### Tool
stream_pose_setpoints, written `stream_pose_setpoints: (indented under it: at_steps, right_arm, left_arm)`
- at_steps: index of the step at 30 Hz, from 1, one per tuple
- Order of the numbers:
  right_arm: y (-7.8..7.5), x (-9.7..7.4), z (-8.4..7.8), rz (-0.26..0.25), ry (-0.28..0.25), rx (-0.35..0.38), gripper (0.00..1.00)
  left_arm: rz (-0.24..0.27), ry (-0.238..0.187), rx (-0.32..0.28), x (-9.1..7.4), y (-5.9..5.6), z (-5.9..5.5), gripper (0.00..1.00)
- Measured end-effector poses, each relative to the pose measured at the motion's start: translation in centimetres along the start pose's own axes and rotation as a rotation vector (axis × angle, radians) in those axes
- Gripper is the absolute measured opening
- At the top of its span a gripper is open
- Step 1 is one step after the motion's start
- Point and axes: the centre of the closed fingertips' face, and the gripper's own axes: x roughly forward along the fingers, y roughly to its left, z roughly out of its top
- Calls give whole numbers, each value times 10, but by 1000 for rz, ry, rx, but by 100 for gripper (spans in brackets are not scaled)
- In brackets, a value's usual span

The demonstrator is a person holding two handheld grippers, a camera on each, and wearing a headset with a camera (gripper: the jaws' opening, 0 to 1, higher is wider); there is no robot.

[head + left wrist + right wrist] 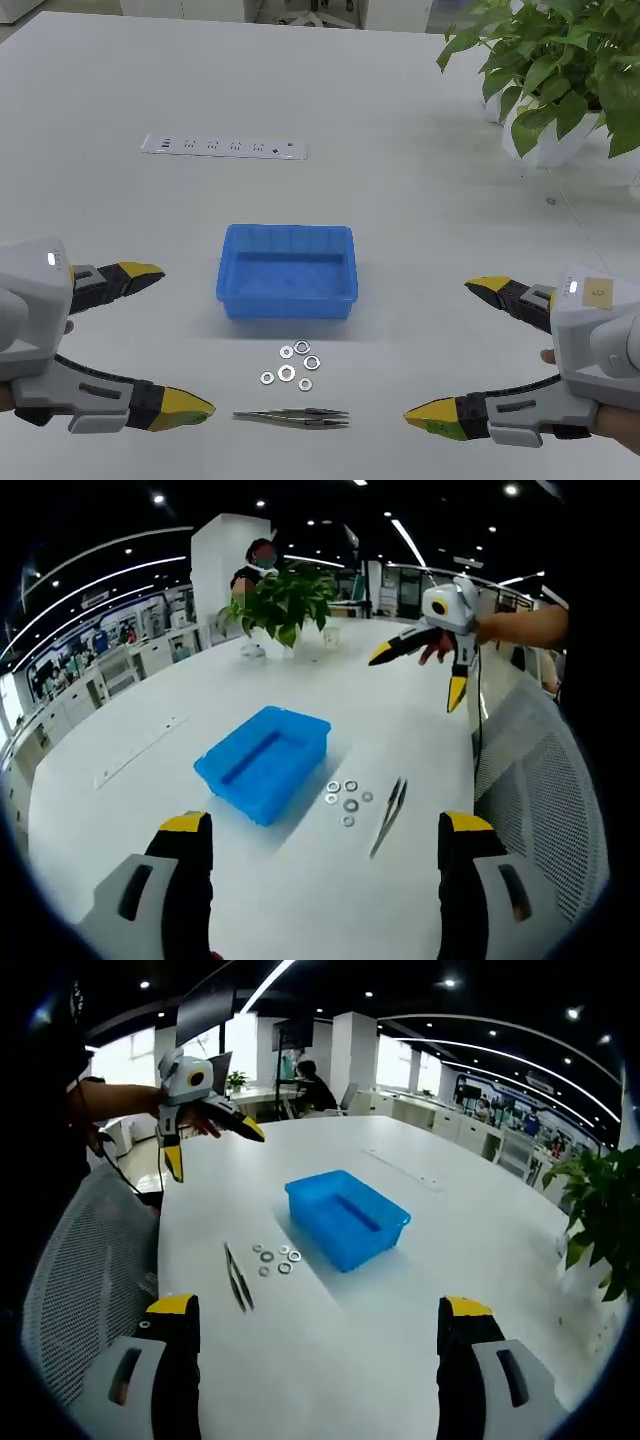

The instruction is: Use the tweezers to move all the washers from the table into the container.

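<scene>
Left gripper (182, 340) and right gripper (438, 350) — jaws wide apart, empty, raised over the tabletop's (400, 180) near edge. Between them, tweezers (292, 417) flat by that edge. Six washers (286, 373) clustered just beyond, on the tabletop. Blue bin (285, 305) just past those — toward the middle. Potted plant (560, 80) at far right corner.

A white worktop (120, 90) is stretching across an open office. A potted plant (545, 70) is standing at its far right side, a power strip (223, 147) lying mid-left. Ceiling lights (447, 982) are glowing overhead; a mesh chair (90, 1250) is standing at the near edge.
</scene>
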Motion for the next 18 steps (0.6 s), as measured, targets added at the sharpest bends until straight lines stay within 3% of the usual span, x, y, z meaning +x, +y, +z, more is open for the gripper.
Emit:
stream_pose_setpoints:
  at_steps: [18]
  right_arm:
    - [-1,0,0,-1,-3,-2,100]
  left_arm:
    - [-4,2,1,2,-1,-2,99]
